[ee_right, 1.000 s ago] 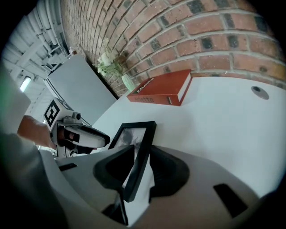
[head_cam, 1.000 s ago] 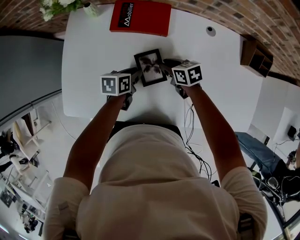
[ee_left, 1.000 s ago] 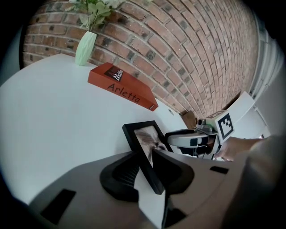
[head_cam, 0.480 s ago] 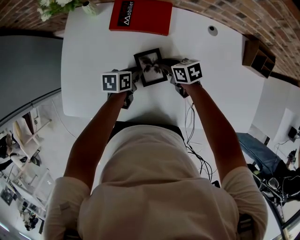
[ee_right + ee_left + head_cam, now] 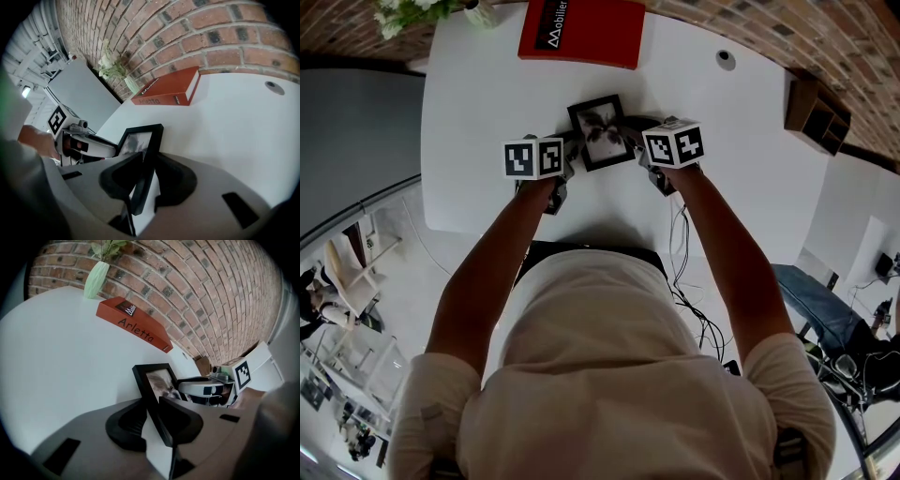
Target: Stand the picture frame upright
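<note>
A small black picture frame (image 5: 602, 131) with a pale photo sits mid-table, tilted back, between both grippers. My left gripper (image 5: 573, 146) takes its left edge. In the left gripper view the frame (image 5: 157, 380) runs between the jaws of that gripper (image 5: 152, 414); both pads touch it, though the jaws have just been opening slightly. My right gripper (image 5: 637, 141) takes the right edge. The right gripper view has the frame (image 5: 142, 140) between the jaws of this gripper (image 5: 145, 177), which have just been closing onto it.
A red book (image 5: 581, 33) lies at the far side of the white table (image 5: 478, 112), with a green vase of flowers (image 5: 96, 280) at the far left corner. A cable grommet (image 5: 725, 60) sits at the far right. Brick wall lies behind.
Both grippers and the frame have edged slightly away from me. The left marker cube has moved closer to the frame.
</note>
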### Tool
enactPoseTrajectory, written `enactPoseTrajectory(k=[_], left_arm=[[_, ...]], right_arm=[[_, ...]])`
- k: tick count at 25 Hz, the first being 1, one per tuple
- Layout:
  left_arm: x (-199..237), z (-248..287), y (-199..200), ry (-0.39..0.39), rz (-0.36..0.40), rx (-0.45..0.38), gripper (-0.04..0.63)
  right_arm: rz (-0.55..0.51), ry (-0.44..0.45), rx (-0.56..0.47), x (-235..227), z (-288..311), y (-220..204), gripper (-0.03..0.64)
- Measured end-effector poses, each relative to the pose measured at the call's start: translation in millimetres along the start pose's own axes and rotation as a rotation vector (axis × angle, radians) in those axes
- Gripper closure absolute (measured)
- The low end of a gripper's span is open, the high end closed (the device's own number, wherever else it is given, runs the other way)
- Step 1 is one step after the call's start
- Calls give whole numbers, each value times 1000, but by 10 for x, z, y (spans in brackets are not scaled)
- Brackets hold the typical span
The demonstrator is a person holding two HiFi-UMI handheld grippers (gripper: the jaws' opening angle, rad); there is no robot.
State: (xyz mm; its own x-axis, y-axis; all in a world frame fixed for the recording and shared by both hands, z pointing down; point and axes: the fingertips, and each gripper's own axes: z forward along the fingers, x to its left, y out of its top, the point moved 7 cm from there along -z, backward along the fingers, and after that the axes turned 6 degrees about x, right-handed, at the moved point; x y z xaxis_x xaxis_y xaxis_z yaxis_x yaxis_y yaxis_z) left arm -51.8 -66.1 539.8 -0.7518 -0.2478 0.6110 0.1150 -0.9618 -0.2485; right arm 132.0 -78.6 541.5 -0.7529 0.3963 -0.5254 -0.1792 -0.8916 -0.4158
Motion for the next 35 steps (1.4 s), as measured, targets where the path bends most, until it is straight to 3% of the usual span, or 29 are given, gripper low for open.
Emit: enactPoseTrajectory(k=[11, 35], left_arm=[[-6, 7, -3, 3, -26, -5, 515], [-28, -182, 183, 46, 164, -35, 535]], right_arm=[[3, -15, -13, 9, -1, -11, 529], [35, -21, -93, 187, -133, 14, 537]])
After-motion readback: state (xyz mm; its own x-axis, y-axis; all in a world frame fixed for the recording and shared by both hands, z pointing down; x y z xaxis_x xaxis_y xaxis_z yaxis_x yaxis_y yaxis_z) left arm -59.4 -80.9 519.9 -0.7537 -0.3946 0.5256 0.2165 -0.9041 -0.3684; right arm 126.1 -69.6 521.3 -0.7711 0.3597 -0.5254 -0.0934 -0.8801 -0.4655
